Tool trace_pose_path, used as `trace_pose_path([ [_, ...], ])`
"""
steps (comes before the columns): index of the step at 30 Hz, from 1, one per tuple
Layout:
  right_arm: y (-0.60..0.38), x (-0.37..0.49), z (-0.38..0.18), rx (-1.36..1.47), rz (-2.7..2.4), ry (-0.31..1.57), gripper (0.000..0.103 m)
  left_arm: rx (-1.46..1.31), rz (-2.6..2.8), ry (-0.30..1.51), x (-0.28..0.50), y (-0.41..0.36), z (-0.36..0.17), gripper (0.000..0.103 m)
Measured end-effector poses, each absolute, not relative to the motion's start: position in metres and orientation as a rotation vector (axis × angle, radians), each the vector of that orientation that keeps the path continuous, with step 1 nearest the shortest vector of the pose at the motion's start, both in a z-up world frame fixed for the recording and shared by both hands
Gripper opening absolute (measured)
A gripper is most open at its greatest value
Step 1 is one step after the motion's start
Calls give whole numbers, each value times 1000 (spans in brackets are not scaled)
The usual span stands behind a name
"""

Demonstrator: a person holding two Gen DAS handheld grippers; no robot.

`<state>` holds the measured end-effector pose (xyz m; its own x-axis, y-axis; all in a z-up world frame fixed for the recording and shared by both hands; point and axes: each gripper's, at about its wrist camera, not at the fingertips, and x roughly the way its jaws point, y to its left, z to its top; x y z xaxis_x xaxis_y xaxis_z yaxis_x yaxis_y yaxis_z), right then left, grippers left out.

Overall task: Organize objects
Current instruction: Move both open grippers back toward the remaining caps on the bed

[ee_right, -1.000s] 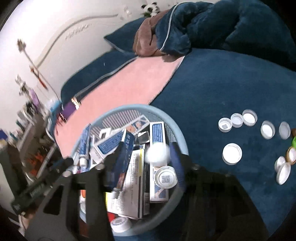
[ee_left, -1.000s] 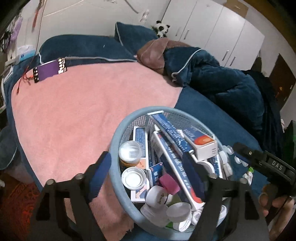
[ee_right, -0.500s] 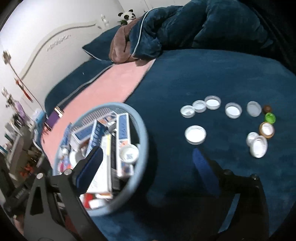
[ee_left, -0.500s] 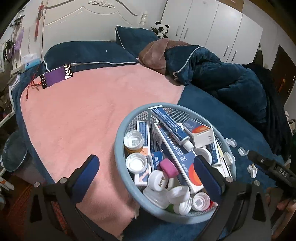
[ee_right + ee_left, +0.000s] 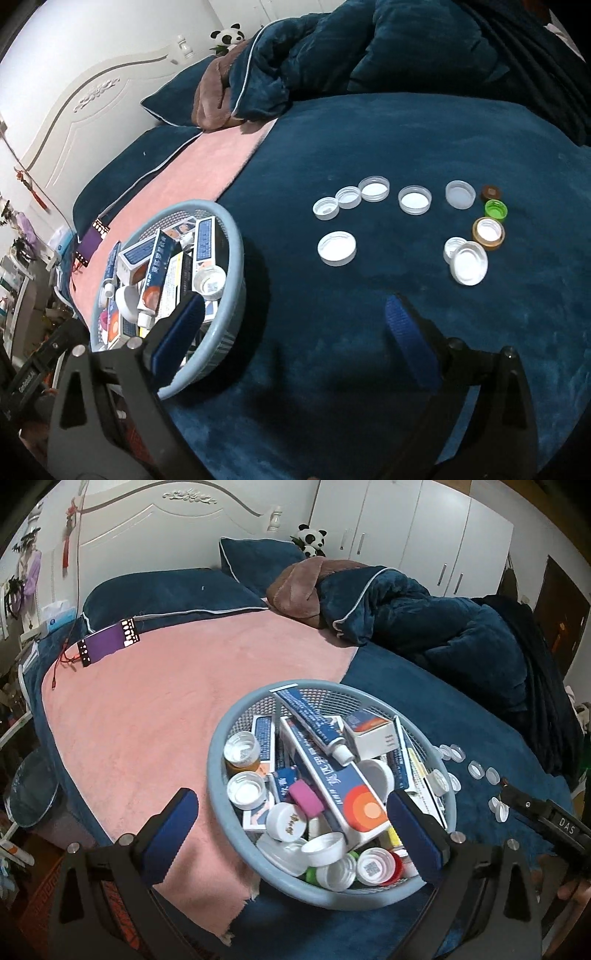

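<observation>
A round light-blue basket (image 5: pixel 218 760) sits on the bed, full of medicine boxes, a toothpaste tube (image 5: pixel 310 720), a pink eraser-like block (image 5: pixel 306 803) and several jar lids. My left gripper (image 5: pixel 291 827) is open and empty, its fingers either side of the basket's near part. In the right wrist view the basket (image 5: pixel 236 254) lies left. Several loose caps lie on the blue blanket: white lids (image 5: pixel 337 248), a green cap (image 5: pixel 495 209), an amber-rimmed lid (image 5: pixel 488 232). My right gripper (image 5: pixel 295 321) is open and empty, above the blanket right of the basket.
A pink towel (image 5: pixel 166 709) covers the bed's left part. A purple board (image 5: pixel 109 642) with a red wire lies at its far corner. Crumpled blue bedding (image 5: pixel 443 627), pillows and a panda toy (image 5: pixel 312 539) are at the back. White wardrobes stand behind.
Both grippers have opened wide and drawn back from the basket. The right gripper has swung right, from over the basket to above the blanket near the loose caps.
</observation>
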<state>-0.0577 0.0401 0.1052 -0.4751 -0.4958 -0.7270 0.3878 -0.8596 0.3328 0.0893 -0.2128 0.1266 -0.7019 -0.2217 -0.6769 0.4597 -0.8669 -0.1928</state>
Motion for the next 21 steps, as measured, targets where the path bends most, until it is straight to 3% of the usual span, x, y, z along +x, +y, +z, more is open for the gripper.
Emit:
trace_pose_path([
  [21, 96, -60, 103, 1223, -2400, -218, 103, 1010, -2630, 404, 61, -163, 132, 102],
])
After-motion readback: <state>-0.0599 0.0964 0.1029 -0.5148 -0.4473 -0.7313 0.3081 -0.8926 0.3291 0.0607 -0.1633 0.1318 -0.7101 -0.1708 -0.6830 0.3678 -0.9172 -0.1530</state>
